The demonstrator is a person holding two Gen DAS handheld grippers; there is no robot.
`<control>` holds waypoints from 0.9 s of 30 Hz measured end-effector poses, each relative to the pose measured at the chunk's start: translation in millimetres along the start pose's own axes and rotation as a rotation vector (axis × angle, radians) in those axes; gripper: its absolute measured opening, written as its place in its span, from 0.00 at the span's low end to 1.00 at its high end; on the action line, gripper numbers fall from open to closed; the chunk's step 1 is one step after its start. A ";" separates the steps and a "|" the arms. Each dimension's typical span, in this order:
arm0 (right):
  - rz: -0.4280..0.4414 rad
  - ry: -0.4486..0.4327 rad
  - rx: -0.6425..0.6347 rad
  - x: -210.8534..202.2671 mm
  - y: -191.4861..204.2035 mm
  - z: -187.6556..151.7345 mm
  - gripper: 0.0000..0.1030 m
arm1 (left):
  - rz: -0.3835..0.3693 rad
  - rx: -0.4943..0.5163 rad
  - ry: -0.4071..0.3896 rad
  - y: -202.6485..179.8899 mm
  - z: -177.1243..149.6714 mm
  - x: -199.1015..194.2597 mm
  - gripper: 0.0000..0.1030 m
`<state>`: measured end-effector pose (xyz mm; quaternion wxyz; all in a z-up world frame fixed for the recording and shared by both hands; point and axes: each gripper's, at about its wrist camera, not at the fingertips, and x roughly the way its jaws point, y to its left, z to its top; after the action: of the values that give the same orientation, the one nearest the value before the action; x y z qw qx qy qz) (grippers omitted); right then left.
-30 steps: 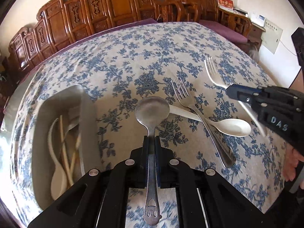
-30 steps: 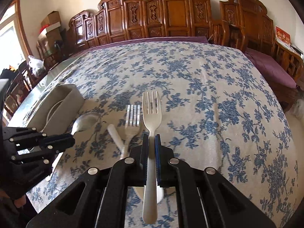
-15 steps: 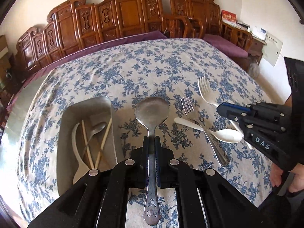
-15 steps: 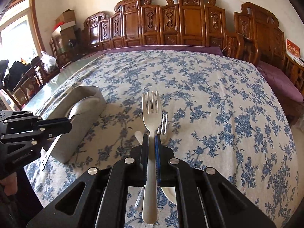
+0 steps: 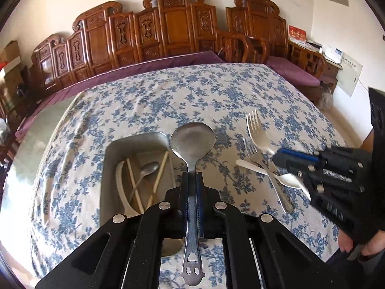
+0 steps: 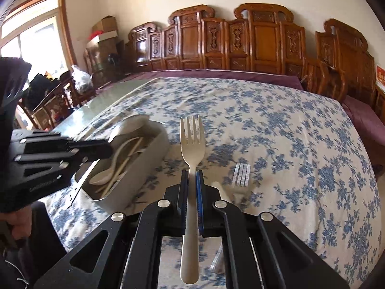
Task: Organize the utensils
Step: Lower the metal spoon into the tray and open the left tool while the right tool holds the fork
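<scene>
My left gripper [image 5: 192, 178] is shut on a metal spoon [image 5: 192, 142] and holds it above the right edge of a grey utensil tray [image 5: 134, 139]. The tray holds a white spoon, a small metal spoon and chopsticks [image 5: 133, 185]. My right gripper [image 6: 192, 175] is shut on a cream plastic fork [image 6: 192, 142], raised above the table just right of the tray [image 6: 154, 159]. A metal fork [image 5: 267, 168] and a white spoon [image 5: 286, 179] lie crossed on the cloth. The right gripper [image 5: 281, 155] shows at the right in the left wrist view.
The table has a blue floral cloth [image 5: 192, 96]. Carved wooden chairs [image 5: 173, 29] line the far side. A bare glass table edge [image 5: 41, 125] lies left of the cloth. A window and boxes [image 6: 103, 31] stand at far left in the right wrist view.
Both grippers rose and moved left toward the tray, each keeping its utensil. The metal spoon now hangs over the tray's right edge; the plastic fork has lifted away from the metal fork.
</scene>
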<state>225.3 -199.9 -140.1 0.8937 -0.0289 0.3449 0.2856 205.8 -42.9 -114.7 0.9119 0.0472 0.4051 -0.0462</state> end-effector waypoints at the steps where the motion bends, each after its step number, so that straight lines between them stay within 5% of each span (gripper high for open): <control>1: 0.006 0.001 -0.007 0.0 4.6 0.3 0.08 | 0.003 -0.003 -0.001 2.4 0.3 -0.4 0.05; 27: 0.029 0.000 -0.012 4.5 8.2 -0.6 0.08 | 0.114 -0.087 0.132 70.9 -6.5 82.0 0.05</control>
<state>223.3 -191.0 -142.2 0.8892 -0.0290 0.3436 0.3006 264.5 24.4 -176.5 0.8856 0.0335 0.4626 0.0265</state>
